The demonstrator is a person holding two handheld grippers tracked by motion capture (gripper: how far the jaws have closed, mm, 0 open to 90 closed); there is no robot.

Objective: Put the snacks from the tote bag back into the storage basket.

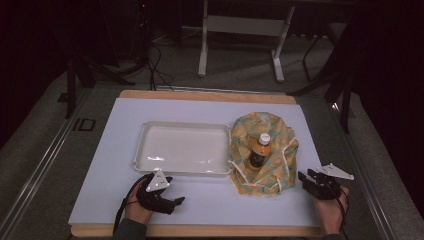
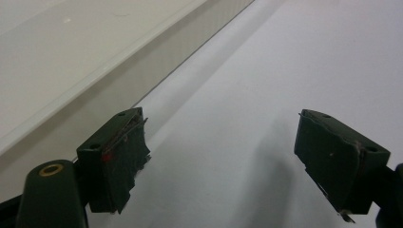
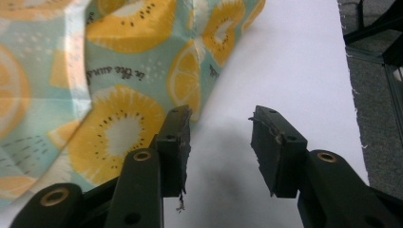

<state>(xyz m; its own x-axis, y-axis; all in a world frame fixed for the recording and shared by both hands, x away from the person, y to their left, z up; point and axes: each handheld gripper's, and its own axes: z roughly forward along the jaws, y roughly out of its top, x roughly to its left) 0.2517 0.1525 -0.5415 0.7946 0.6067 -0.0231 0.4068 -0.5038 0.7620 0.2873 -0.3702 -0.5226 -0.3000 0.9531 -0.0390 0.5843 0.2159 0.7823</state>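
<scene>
Now both claws gape empty: right claw (image 3: 221,142) just beside the lemon-print teal cloth bag (image 3: 109,71), left claw (image 2: 218,161) beside the white plastic tray (image 2: 85,57).

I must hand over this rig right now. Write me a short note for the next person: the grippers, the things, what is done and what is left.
Left gripper: open, holding nothing, low over the white mat, just in front of the tray.
Right gripper: open, holding nothing, beside the right edge of the cloth, one jaw close to the fabric.
Bottle: lies on the opened fruit-print cloth, right of the tray.
Tray: nothing in it.
Done: nothing gripped so far.
Left: probably lift the bottle over into the tray; neither gripper has reached it.
</scene>
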